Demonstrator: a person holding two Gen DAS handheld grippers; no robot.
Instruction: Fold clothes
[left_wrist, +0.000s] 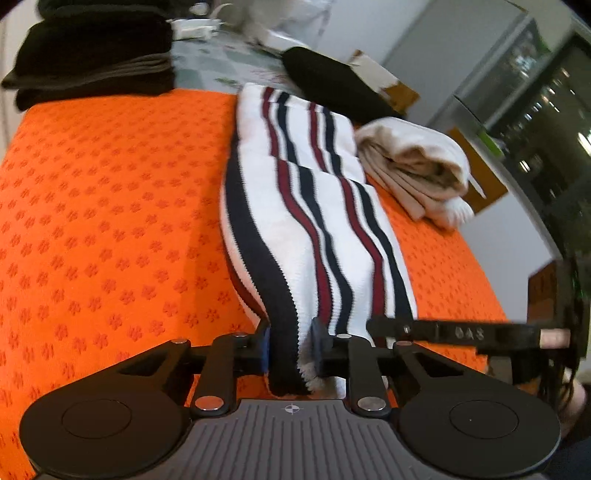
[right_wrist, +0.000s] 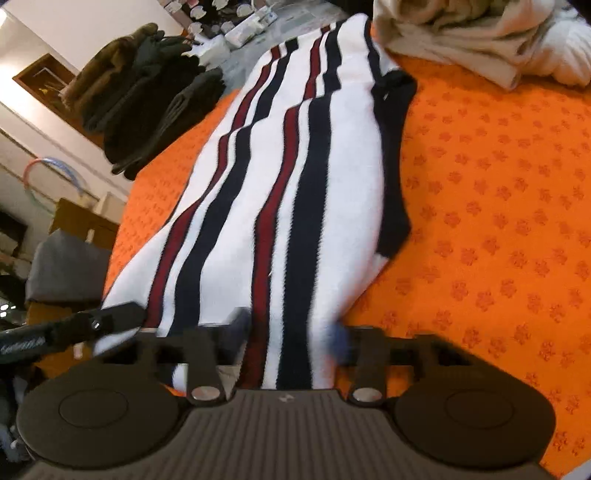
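A white sweater with navy and dark red stripes (left_wrist: 314, 192) lies folded into a long narrow strip on the orange patterned cloth (left_wrist: 110, 221). My left gripper (left_wrist: 290, 349) is shut on its near end, at the navy hem. In the right wrist view the sweater (right_wrist: 295, 166) stretches away from me, and my right gripper (right_wrist: 291, 334) is shut on its near edge; this view is blurred. The right gripper's fingers (left_wrist: 443, 332) show at the right in the left wrist view, and the left gripper's fingers (right_wrist: 92, 325) at the lower left in the right wrist view.
A folded cream garment (left_wrist: 417, 166) lies beside the sweater; it also shows top right in the right wrist view (right_wrist: 480, 33). A stack of dark folded clothes (left_wrist: 96, 55) sits at the far left corner. A black item (left_wrist: 332, 81) lies beyond the cloth. The table edge runs along the right.
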